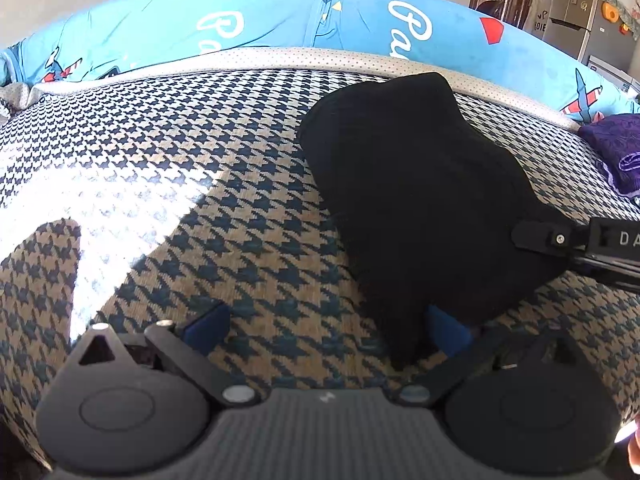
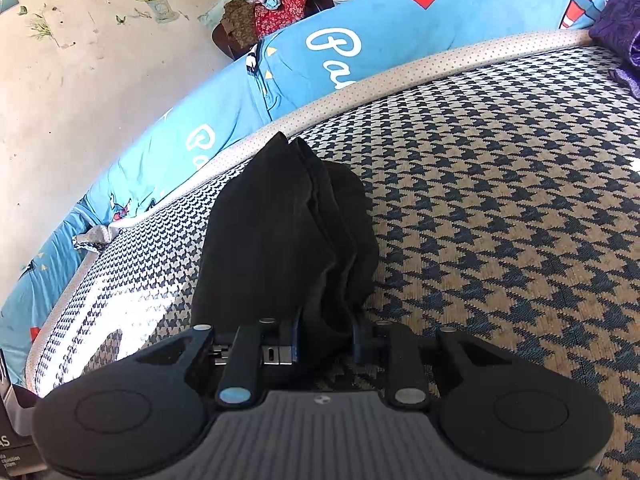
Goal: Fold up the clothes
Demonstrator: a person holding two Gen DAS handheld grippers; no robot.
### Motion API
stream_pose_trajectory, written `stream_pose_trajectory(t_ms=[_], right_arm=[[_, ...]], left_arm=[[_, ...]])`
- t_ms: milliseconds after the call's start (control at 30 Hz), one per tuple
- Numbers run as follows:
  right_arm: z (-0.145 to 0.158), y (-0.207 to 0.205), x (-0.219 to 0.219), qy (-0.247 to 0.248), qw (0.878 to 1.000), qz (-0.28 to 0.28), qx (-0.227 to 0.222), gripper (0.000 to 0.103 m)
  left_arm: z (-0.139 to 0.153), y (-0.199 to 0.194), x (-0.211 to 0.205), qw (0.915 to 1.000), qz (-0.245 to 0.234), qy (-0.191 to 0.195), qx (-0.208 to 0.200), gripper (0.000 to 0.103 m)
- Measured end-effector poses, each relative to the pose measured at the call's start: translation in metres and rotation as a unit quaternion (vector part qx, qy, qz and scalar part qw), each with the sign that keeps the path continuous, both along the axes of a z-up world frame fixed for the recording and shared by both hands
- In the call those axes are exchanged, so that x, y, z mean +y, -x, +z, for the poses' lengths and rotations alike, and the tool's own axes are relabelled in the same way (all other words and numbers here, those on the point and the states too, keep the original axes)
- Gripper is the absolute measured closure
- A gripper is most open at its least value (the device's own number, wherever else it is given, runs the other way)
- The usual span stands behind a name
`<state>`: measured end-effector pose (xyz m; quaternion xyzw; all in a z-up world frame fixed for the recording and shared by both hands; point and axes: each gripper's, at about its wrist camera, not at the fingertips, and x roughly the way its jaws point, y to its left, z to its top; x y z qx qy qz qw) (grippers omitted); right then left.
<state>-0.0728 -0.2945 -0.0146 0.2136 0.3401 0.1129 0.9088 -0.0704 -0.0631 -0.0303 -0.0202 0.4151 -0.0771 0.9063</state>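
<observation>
White script letters "Pa" are printed repeatedly on the blue cover (image 1: 280, 20) along the far edge of the bed. "DA" is read on the black gripper (image 1: 624, 240) at the right edge. "AS" is seen on a box (image 2: 8, 440) at the bottom left corner; the smaller print is unreadable.
</observation>
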Motion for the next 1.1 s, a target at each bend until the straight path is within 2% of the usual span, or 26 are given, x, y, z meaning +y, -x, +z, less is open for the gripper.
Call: stream_pose_trajectory(t_ms=[300,467,600,767,900,1100], right_arm=[[0.008,0.001,-0.009,-0.004,1.000,-0.026,-0.017,0.081],[0.012,-0.001,-0.019,-0.010,0.998,-0.050,-0.021,0.082],[0.014,-0.002,-0.034,-0.017,0.997,-0.076,-0.024,0.082],[0.014,-0.006,-0.048,-0.004,0.994,-0.109,-0.032,0.082],[0.012,-0.009,-0.058,0.009,0.990,-0.136,-0.028,0.082],[0.004,-0.004,-0.078,-0.016,0.982,-0.187,-0.012,0.080]], left_arm=[[0.008,-0.005,-0.014,0.9985,-0.012,0.049,0.023,0.000],[0.008,-0.006,-0.036,0.9980,-0.033,0.047,0.027,0.000],[0.010,-0.008,-0.047,0.9985,-0.028,0.033,0.034,0.000],[0.011,0.001,-0.051,0.9938,-0.057,0.081,0.050,0.000],[0.009,0.009,-0.060,0.9948,-0.071,0.059,0.044,0.000],[0.009,0.014,-0.056,0.9939,-0.072,0.069,0.046,0.000]])
